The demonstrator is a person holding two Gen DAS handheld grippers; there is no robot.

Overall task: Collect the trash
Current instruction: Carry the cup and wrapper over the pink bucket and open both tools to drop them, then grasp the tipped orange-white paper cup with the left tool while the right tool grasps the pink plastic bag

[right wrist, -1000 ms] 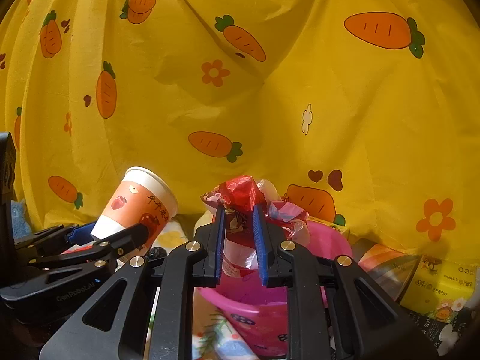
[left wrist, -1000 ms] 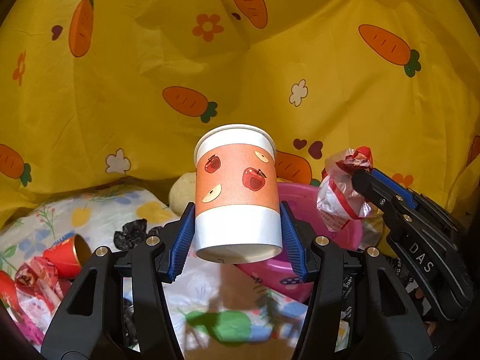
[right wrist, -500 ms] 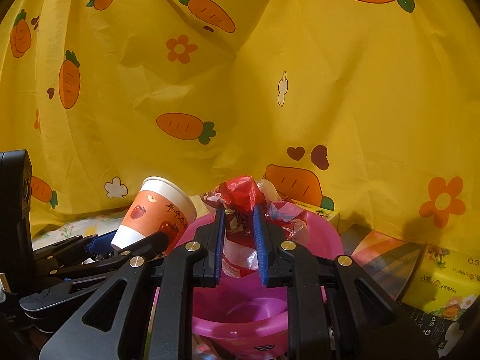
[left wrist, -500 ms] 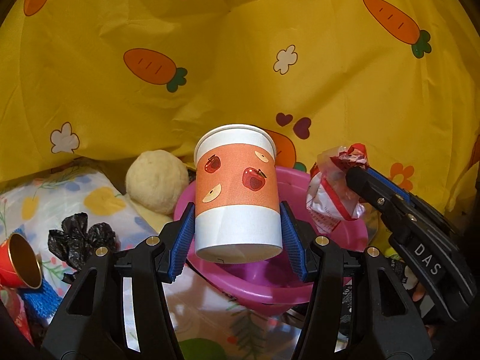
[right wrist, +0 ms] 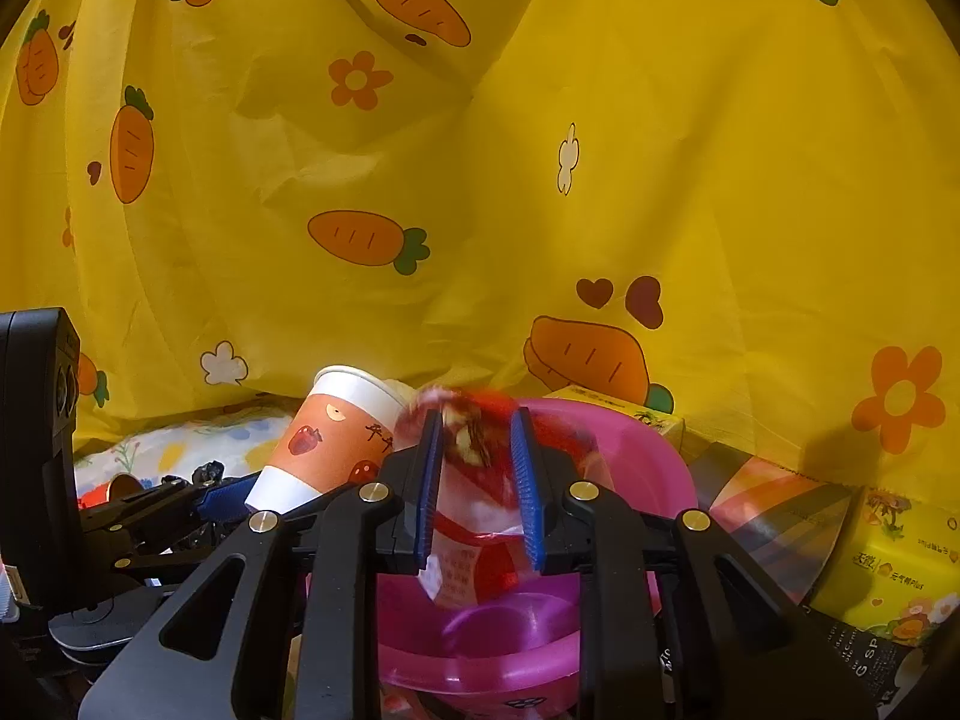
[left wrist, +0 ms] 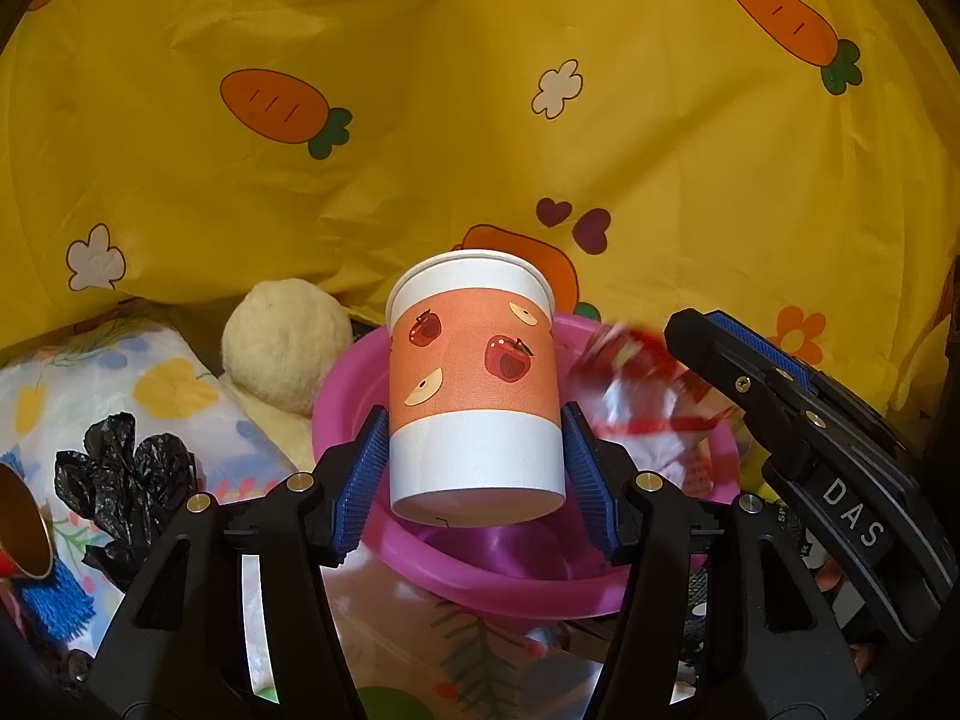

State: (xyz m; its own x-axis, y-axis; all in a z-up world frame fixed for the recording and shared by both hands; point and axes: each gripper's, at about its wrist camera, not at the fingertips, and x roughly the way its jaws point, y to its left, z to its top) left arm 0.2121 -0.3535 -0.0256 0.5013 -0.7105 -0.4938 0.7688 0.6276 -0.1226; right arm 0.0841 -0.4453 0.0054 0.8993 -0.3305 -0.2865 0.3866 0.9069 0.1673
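The left gripper (left wrist: 474, 468) is clamped on an orange-and-white paper cup printed with apples (left wrist: 471, 378). Its blue pads (left wrist: 360, 480) press the cup's white lower band from both sides, and the cup stands upright between them. Directly beyond and below the fingertips sits a round pink plastic basin (left wrist: 510, 585), evidently the collection point. The cup is held over the basin's near rim, probably so that a release drops it inside.

The right gripper (right wrist: 477, 483) has its fingers spread apart. A crumpled red-and-white plastic wrapper (right wrist: 474, 540) sits in the gap, blurred; whether the pads are touching it cannot be determined. It hangs above the basin's floor (right wrist: 510, 624), which suggests a release in progress. In the left view this wrapper appears just off the right fingertip, over the far side of the basin.

Uncollected items lie to the left of the left fingers: a crumpled black plastic bag (left wrist: 129, 468) and a red foil-lined cup on its side (left wrist: 21, 531). A cream plush ball (left wrist: 285, 351) rests against the basin's outer wall.
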